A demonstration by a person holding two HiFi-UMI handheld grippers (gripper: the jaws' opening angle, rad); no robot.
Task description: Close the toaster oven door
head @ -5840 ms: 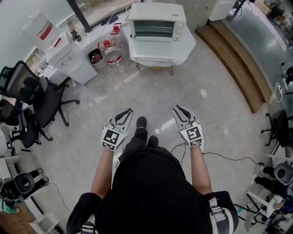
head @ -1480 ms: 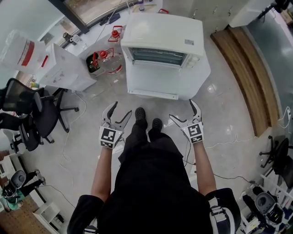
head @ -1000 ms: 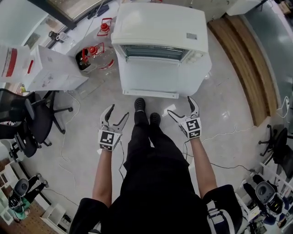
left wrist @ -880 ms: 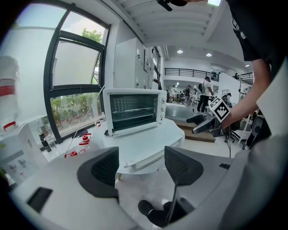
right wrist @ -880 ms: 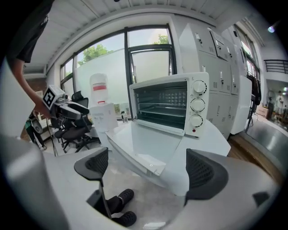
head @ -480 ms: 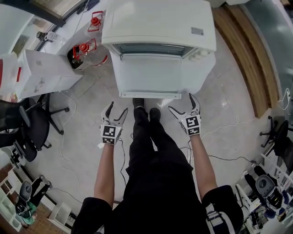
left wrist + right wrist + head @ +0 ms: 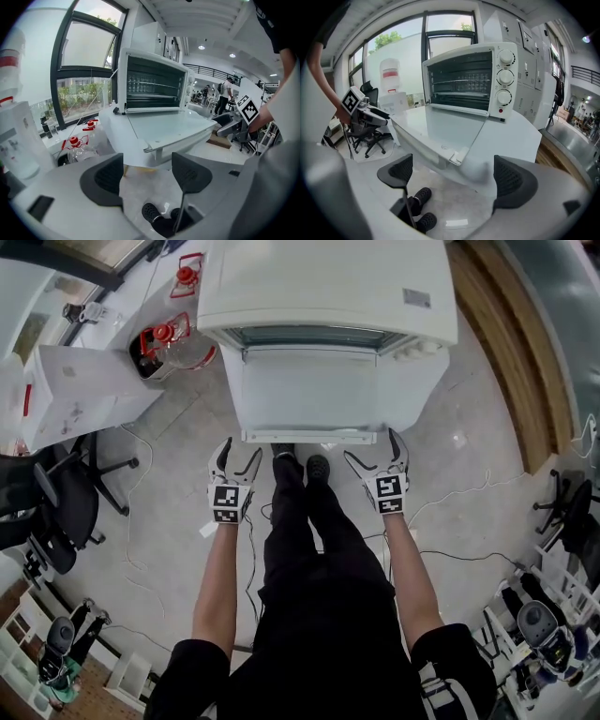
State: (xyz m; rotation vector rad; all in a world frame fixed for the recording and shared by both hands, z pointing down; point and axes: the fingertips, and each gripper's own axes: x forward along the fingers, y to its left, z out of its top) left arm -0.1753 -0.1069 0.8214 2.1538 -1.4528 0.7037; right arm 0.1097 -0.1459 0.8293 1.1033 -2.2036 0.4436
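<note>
Off the table's left edge: two clear jugs [image 7: 178,338] with red caps, contents not discernible. One toaster oven [image 7: 328,282] sits on the white table [image 7: 424,385] with wire racks in its cavity; its door [image 7: 314,395] lies folded down flat, reaching past the table's near edge. One left gripper [image 7: 240,450] and one right gripper [image 7: 373,448] hover just short of the door's front left and right corners, both with jaws spread, nothing between them.
</note>
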